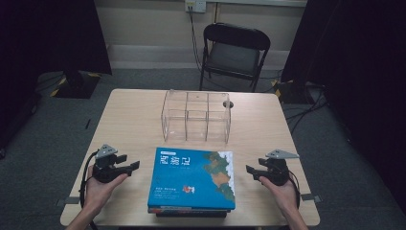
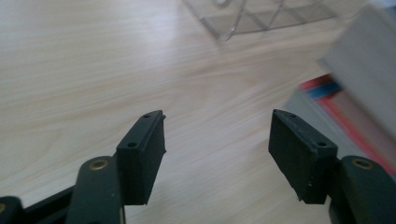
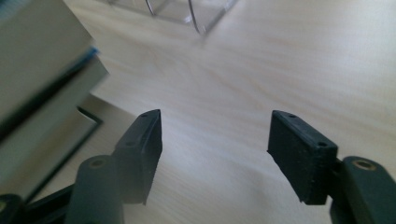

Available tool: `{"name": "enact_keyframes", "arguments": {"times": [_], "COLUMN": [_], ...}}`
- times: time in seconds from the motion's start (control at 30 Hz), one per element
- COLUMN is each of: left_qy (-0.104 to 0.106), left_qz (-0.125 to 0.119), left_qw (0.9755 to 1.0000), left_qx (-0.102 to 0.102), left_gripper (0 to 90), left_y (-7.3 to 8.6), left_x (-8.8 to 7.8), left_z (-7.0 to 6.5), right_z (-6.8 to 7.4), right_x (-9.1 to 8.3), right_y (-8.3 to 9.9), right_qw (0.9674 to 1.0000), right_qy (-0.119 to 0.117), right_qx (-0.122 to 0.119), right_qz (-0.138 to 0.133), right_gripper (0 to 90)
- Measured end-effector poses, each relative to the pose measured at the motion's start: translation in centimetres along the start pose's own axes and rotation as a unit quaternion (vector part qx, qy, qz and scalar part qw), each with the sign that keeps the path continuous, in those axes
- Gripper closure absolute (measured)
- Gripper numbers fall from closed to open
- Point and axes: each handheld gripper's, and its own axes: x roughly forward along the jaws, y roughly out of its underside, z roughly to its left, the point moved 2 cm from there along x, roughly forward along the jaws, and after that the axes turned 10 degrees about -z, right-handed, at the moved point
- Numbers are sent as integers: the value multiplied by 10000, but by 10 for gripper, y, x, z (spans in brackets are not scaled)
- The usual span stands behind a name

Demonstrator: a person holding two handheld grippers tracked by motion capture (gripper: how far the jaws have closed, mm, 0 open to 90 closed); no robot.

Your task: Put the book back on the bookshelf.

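Observation:
A stack of books point(image 1: 193, 181) lies at the front middle of the wooden table, the top one blue with a map-like picture. Behind it stands a clear plastic organizer point(image 1: 196, 116) with several compartments. My left gripper point(image 1: 134, 166) is held level to the left of the stack, pointing at it, jaws open with nothing between them. My right gripper point(image 1: 250, 169) mirrors it on the right side, also open and empty. In the left gripper view the book edges point(image 2: 355, 93) show at the right beyond my left gripper point(image 2: 217, 140); in the right gripper view the books point(image 3: 42, 84) sit left of my right gripper point(image 3: 215, 140).
The table point(image 1: 129, 124) has bare wood to the left and right of the organizer. A black folding chair point(image 1: 233, 50) stands behind the table's far edge. Cables run along the floor at the back right.

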Motion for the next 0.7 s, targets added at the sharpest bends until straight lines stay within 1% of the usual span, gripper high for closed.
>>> {"name": "enact_keyframes", "arguments": {"times": [0.03, 0.07, 0.1, 0.13, 0.17, 0.2, 0.23, 0.27, 0.3, 0.33, 0.37, 0.4, 0.47, 0.5, 0.53, 0.57, 0.63, 0.67, 0.7], "left_qy": [67, 109, 132, 204, 345, 425, 558, 594, 602, 602, 676, 619, 570, 464, 426, 456, 612, 641, 687], "left_qz": [-41, -72, -98, -105, -128, -117, -80, -79, -87, -87, -148, -205, -251, -286, -310, -307, -341, -345, -379], "left_qw": [10000, 9999, 9999, 9997, 9993, 9990, 9982, 9979, 9979, 9979, 9974, 9976, 9978, 9982, 9982, 9981, 9971, 9969, 9964], "left_qx": [-3, -17, 1, 51, 72, 98, 182, 226, 244, 244, 189, 229, 235, 269, 281, 292, 284, 306, 312], "left_gripper": [382, 384, 384, 384, 384, 391, 409, 435, 443, 444, 444, 443, 446, 453, 477, 498, 498, 498, 495], "left_y": [-2, -5, -6, -9, -12, -13, -15, -16, -17, -17, -19, -21, -25, -26, -27, -28, -29, -30, -31], "left_x": [-2, -4, -5, -7, -8, -9, -9, -10, -11, -11, -13, -15, -16, -17, -17, -17, -17, -17, -17], "left_z": [-4, -8, -10, -13, -17, -19, -22, -25, -26, -26, -32, -34, -39, -41, -42, -44, -49, -52, -55], "right_z": [3, 7, 10, 12, 14, 16, 18, 20, 22, 24, 29, 31, 38, 42, 46, 49, 58, 63, 66], "right_x": [-2, -6, -8, -10, -11, -13, -14, -16, -17, -17, -19, -21, -24, -25, -25, -25, -21, -16, -13], "right_y": [-4, -8, -12, -14, -18, -24, -27, -32, -36, -39, -46, -49, -60, -65, -70, -73, -80, -82, -82], "right_qw": [9999, 9997, 9994, 9992, 9990, 9984, 9982, 9977, 9972, 9969, 9963, 9958, 9938, 9928, 9916, 9909, 9888, 9879, 9878], "right_qy": [-30, -86, -71, -102, -200, -304, -320, -377, -429, -428, -402, -414, -494, -558, -610, -661, -791, -903, -961], "right_qx": [-18, -61, -108, -140, -138, -168, -225, -262, -307, -341, -406, -425, -468, -517, -561, -584, -648, -665, -688], "right_qz": [-110, -228, -324, -353, -373, -439, -464, -490, -529, -564, -643, -692, -884, -929, -993, -1013, -1082, -1068, -1018], "right_gripper": [383, 428, 452, 460, 477, 483, 487, 493, 495, 492, 475, 469, 460, 459, 455, 447, 427, 426, 421]}}
